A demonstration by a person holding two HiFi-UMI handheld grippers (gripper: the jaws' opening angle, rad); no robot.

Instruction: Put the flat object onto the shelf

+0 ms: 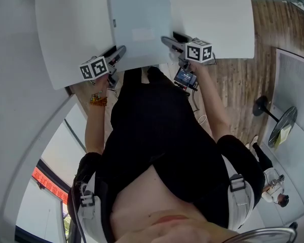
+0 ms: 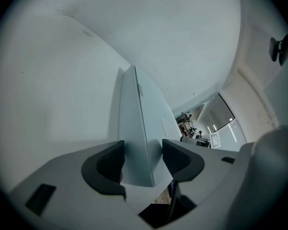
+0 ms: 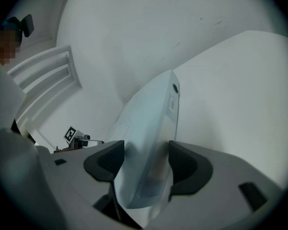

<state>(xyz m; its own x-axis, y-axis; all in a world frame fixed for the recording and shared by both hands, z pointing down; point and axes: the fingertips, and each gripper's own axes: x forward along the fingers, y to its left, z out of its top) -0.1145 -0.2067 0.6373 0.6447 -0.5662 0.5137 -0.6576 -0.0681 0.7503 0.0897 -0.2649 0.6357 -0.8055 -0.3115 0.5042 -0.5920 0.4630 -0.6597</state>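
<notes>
The flat object (image 1: 141, 27) is a pale blue-grey slab with a small label. It lies on a white shelf surface (image 1: 71, 29), and its near edge reaches over that surface's front. My left gripper (image 1: 120, 51) holds its near left corner and my right gripper (image 1: 165, 39) holds its near right corner. In the left gripper view the slab (image 2: 141, 128) stands edge-on between the dark pads of the left gripper (image 2: 143, 159), which touch both its faces. In the right gripper view the slab (image 3: 149, 128) likewise fills the gap of the right gripper (image 3: 146, 164).
The white surface continues to the right (image 1: 218, 19) of the slab. Below it is a wood floor (image 1: 243, 80) with a black stand on a round base (image 1: 266, 108). People (image 1: 273, 186) stand far off at the lower right. A white wall runs along the left.
</notes>
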